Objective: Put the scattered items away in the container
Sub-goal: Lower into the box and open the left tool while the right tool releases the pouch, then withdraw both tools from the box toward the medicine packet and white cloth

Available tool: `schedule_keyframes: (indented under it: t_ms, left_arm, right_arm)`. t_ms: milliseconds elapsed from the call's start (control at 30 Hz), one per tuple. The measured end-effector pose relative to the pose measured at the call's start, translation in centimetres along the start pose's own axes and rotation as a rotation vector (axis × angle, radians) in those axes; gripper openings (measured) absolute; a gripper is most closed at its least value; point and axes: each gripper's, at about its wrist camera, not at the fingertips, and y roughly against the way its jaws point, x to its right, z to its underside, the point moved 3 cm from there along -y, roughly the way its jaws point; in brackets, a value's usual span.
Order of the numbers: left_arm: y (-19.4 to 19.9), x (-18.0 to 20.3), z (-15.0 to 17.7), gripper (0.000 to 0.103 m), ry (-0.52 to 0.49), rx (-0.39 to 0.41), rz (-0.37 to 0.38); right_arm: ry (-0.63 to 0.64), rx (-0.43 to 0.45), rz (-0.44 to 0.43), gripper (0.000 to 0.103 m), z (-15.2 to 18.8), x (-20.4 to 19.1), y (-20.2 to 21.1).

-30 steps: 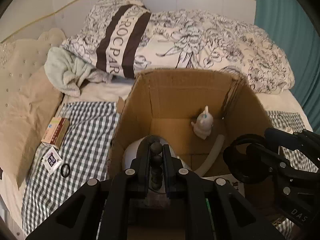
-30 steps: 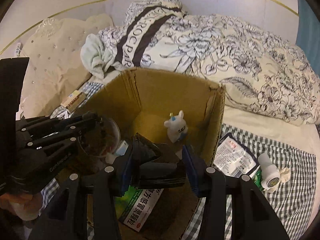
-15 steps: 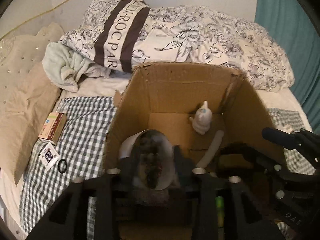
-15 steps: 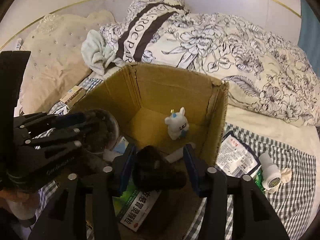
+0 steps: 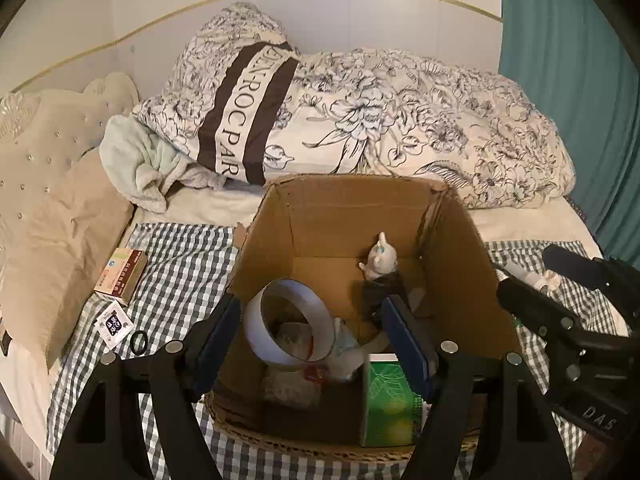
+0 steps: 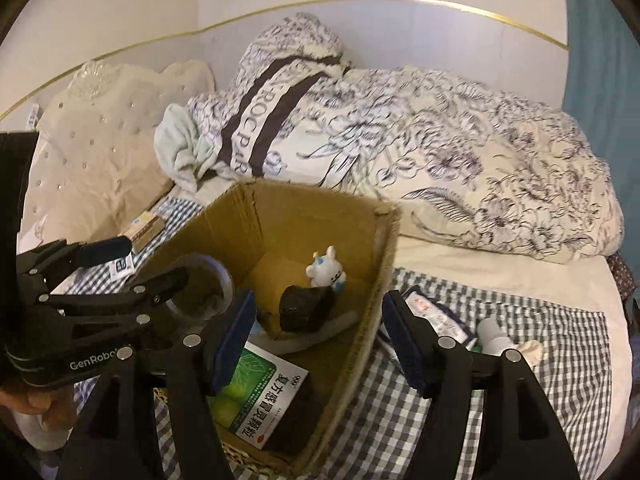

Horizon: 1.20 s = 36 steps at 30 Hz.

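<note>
Cardboard box sits open on the checked blanket, and we hold both grippers above its near end. Our left gripper has its jaws spread wide with nothing between them; under it, inside the box, a roll of tape stands tilted on its edge against the left wall. Our right gripper is likewise spread wide and empty, one finger over the box and the other outside its right wall. Below it a black lump lies on the box floor; we cannot tell what it is. Just behind the lump stands a small white rabbit toy, upright near the far right corner. A green medicine box lies flat at the near end, with a pale tube resting between it and the lump.

Outside, on the blanket left of the box, we see a brown and white carton, a small sachet and a black hair tie, all well apart from the cardboard. To the right lie a flat packet just beside the wall, a white bottle and a crumpled white scrap. Floral duvet is heaped behind.
</note>
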Motion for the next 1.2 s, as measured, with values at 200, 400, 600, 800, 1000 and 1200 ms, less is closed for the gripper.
schedule_keyframes:
  t_ms: [200,400,600,800,1000,1200]
  left_arm:
    - [2.3,1.2,-0.3,0.078,-0.002,0.045,0.005]
    - [4.8,2.8,-0.4,0.085,-0.012,0.098,0.018]
    - [6.7,4.5,-0.7,0.092,-0.013,0.151,0.029]
    - [8.3,6.1,-0.8,0.102,-0.001,0.209,0.041]
    - [9.0,8.0,-0.8,0.103,0.001,0.235,0.057]
    - [9.0,10.3,-0.5,0.103,-0.006,0.239,0.079]
  right_arm:
    - [-0.015,0.048,0.023,0.072,-0.4,1.1,2.8]
    - [-0.036,0.097,0.048,0.077,-0.4,2.5,5.6]
    - [-0.069,0.123,0.081,0.08,0.2,4.7,8.1]
    - [-0.105,0.196,0.103,0.095,0.5,6.8,11.0]
    - [-0.131,0.243,0.137,0.103,1.1,8.9,13.3]
    - [-0.167,0.266,0.171,0.103,2.0,11.6,14.8]
